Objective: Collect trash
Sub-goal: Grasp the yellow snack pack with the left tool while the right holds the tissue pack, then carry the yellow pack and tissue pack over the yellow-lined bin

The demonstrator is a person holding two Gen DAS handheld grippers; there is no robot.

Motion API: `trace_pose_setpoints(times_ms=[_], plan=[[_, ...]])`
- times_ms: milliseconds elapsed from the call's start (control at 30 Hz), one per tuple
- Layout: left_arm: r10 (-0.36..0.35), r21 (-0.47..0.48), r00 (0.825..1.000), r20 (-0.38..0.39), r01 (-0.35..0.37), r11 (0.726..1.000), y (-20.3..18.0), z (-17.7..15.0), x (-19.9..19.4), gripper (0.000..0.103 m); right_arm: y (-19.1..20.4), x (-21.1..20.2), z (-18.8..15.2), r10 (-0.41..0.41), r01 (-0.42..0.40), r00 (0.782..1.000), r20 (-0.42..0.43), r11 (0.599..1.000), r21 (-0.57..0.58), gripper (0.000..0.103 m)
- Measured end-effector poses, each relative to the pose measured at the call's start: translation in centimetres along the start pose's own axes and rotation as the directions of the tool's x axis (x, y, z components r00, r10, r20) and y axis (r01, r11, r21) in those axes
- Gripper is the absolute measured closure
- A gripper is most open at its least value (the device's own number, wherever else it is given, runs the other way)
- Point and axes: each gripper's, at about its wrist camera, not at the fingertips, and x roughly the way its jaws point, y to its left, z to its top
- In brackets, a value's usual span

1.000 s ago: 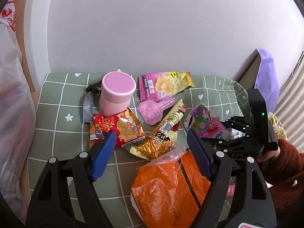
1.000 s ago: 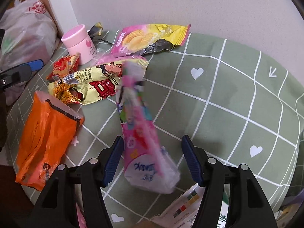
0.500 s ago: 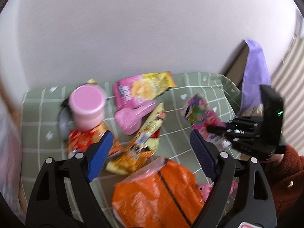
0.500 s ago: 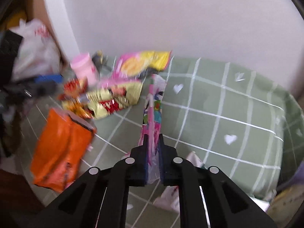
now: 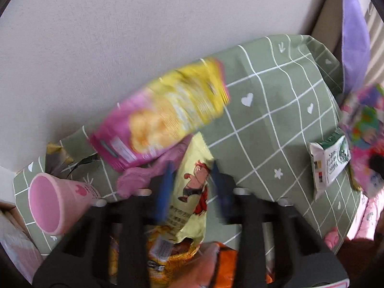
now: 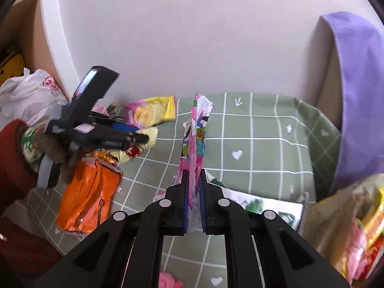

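My right gripper [image 6: 194,199] is clamped on a pink cartoon wrapper [image 6: 195,141], which stands upright between the blue pads, lifted above the green checked surface [image 6: 259,153]. My left gripper [image 5: 192,187] has its jaws partly apart, straddling a pale yellow snack bag [image 5: 194,192] that lies flat on the surface; the picture is blurred, and I cannot tell whether the pads touch it. Just beyond it lies a pink-and-yellow chip bag [image 5: 165,117], partly over a pink toy [image 5: 144,175]. A pink cup [image 5: 55,201] lies tipped on its side to the left. An orange bag [image 6: 88,192] rests near the front edge, and a green-and-white packet [image 5: 328,165] sits toward the right edge.
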Motion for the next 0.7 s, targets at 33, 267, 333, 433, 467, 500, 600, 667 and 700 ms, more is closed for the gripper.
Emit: trace_pose_setpoints(times_ms=[33, 267, 333, 433, 467, 500, 600, 667, 700], plan=[[-0.024, -0.020, 0.999, 0.038, 0.025, 0.999, 0.0, 0.1, -1.1, 0.078, -0.1, -0.8, -0.2, -0.016, 0.016, 1.000, 0.013, 1.000, 0.002, 0.093], [-0.133, -0.092, 0.924, 0.358, 0.176, 0.980, -1.6, 0.7, -11.1, 0.079, -2.6, -6.0, -0.1, -0.052, 0.038, 0.992, 0.117, 0.992, 0.118, 0.093], [-0.157, -0.076, 0.886, 0.437, 0.210, 0.975, -2.8, 0.7, -13.8, 0.079, -2.9, -7.7, 0.1, -0.076, 0.056, 0.985, 0.152, 0.989, 0.134, 0.093], [-0.214, -0.040, 0.832, 0.512, 0.272, 0.961, -4.6, 1.0, -16.6, 0.079, -3.4, -10.2, 0.3, -0.106, 0.076, 0.973, 0.205, 0.986, 0.150, 0.093], [-0.241, -0.028, 0.810, 0.535, 0.302, 0.953, -5.3, 1.2, -17.5, 0.079, -3.7, -10.9, 0.4, -0.116, 0.083, 0.968, 0.220, 0.985, 0.154, 0.093], [-0.263, -0.019, 0.793, 0.549, 0.327, 0.945, -5.8, 1.4, -18.2, 0.079, -3.9, -11.9, 0.4, -0.137, 0.100, 0.961, 0.239, 0.982, 0.159, 0.093], [-0.324, 0.017, 0.748, 0.579, 0.386, 0.922, -7.4, 2.1, -19.6, 0.079, -4.6, -14.2, 0.3, -0.197, 0.155, 0.942, 0.272, 0.974, 0.167, 0.093], [-0.365, 0.054, 0.719, 0.591, 0.416, 0.908, -9.4, 2.8, -20.4, 0.079, -5.3, -15.8, 0.0, -0.242, 0.197, 0.926, 0.289, 0.964, 0.177, 0.093], [-0.379, 0.067, 0.708, 0.596, 0.426, 0.902, -10.0, 3.0, -20.6, 0.079, -5.7, -16.7, -0.3, -0.269, 0.220, 0.917, 0.296, 0.957, 0.188, 0.093]])
